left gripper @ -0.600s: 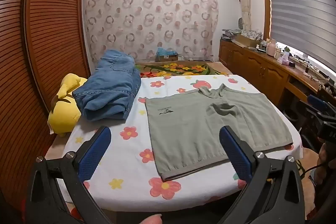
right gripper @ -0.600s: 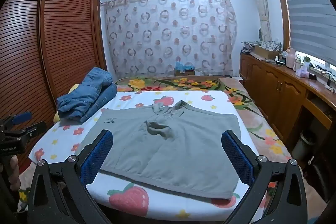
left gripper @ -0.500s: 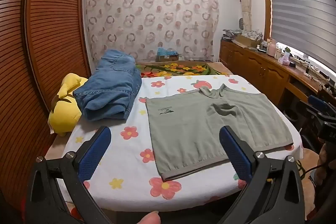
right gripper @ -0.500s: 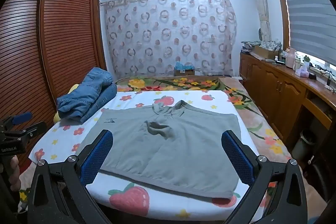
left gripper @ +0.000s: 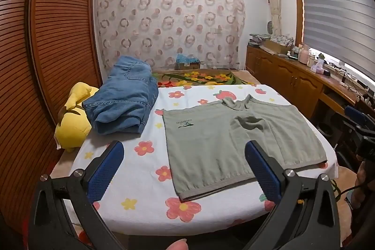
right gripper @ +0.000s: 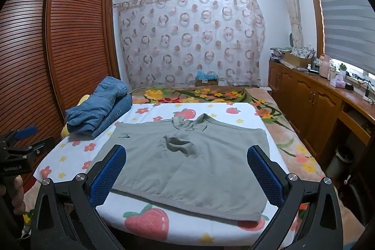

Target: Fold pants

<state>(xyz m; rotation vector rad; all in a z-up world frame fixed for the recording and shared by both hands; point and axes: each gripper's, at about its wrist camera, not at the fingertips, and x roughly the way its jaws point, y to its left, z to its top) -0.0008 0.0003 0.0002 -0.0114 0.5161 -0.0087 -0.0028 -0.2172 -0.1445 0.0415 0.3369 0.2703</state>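
Spread flat on the bed (left gripper: 140, 184), over a white sheet printed with flowers and strawberries: one pair of grey-green shorts-length pants (left gripper: 225, 144), banded edge nearest the cameras, small dark logo toward the left corner, a rumpled bunch of cloth at the middle and another at the far edge. Probably light, soft knit, limp when lifted, likely to sag and drag on the sheet rather than slide cleanly; nothing fragile here. Best taken by the thicker banded hem, one near corner for each side, so that the cloth hangs evenly and can be carried across itself; worth smoothing the middle bunch first, or a lump gets folded in. Beside the pants, toward the wardrobe side, one stack of blue denim (left gripper: 124, 104), seemingly already folded, heavier and stiffer by the look of it; how many garments make up that stack cannot be told. Behind the denim, one yellow plush toy (left gripper: 72, 125) at the bed's edge. Two sets of tongs: the left tongs (left gripper: 185, 170) wide open with nothing between the blue pads, poised over the sheet and the pants' left part; the right tongs (right gripper: 187, 172) equally wide open and empty, poised over the pants' near hem, not touching.
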